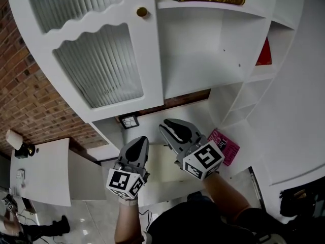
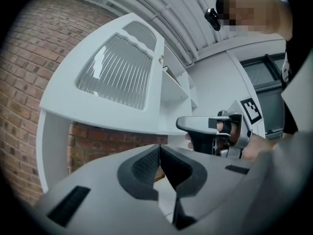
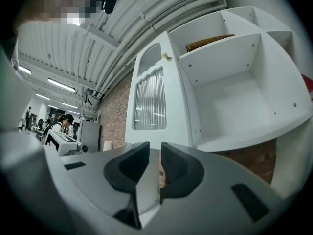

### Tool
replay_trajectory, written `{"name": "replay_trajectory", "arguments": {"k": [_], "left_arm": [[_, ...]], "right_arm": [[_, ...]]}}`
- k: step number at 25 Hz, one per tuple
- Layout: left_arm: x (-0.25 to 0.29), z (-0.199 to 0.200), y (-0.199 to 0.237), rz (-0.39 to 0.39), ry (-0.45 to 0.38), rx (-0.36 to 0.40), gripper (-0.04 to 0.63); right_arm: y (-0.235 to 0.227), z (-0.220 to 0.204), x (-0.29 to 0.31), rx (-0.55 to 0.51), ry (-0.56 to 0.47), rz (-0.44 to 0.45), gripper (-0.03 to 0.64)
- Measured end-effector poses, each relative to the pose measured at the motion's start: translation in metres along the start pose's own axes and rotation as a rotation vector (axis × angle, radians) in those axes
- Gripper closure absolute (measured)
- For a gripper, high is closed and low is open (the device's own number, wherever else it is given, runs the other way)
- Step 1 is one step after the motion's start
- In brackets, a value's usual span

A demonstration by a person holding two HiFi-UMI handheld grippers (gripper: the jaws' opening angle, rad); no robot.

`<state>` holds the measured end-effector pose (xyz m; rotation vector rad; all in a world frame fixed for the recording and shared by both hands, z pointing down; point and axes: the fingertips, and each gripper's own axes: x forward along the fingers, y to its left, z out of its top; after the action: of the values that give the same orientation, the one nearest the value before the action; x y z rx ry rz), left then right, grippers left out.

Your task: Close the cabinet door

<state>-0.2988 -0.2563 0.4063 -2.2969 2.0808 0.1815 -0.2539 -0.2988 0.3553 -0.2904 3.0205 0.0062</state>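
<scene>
Three cameras on one cabinet [image 1: 203, 60]

The head view looks from behind and above the left gripper [image 1: 138, 142] and right gripper [image 1: 175, 126], which sit near and low in its middle, with the door [image 1: 101, 4] and open shelves [image 1: 238, 14] beyond. Each gripper view rides close behind its own jaws and looks up at the cabinet from below. The left one faces the door's glass [image 2: 117, 72] and catches the right gripper at its right. The right one faces door and shelves. All three share the door and shelves.

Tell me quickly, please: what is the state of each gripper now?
Left gripper: closed, jaws together, holding nothing.
Right gripper: slightly open, a narrow gap between the jaws, holding nothing.
</scene>
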Motion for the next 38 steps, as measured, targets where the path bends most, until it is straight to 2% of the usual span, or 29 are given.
{"name": "replay_trajectory", "arguments": {"k": [19, 26, 34, 38], "left_arm": [[-0.098, -0.056, -0.029, 0.022, 0.086, -0.024, 0.586], [-0.128, -0.068, -0.036, 0.043, 0.126, 0.005, 0.586], [-0.153, -0.066, -0.038, 0.046, 0.109, -0.014, 0.588], [-0.162, -0.068, -0.032, 0.093, 0.100, 0.009, 0.588]], "right_arm": [[0.069, -0.099, -0.065, 0.076, 0.155, -0.009, 0.551], [0.096, -0.116, -0.081, 0.088, 0.181, -0.001, 0.551], [0.108, -0.123, -0.095, 0.082, 0.192, -0.015, 0.551], [0.109, -0.125, -0.098, 0.079, 0.198, -0.026, 0.551]]}}
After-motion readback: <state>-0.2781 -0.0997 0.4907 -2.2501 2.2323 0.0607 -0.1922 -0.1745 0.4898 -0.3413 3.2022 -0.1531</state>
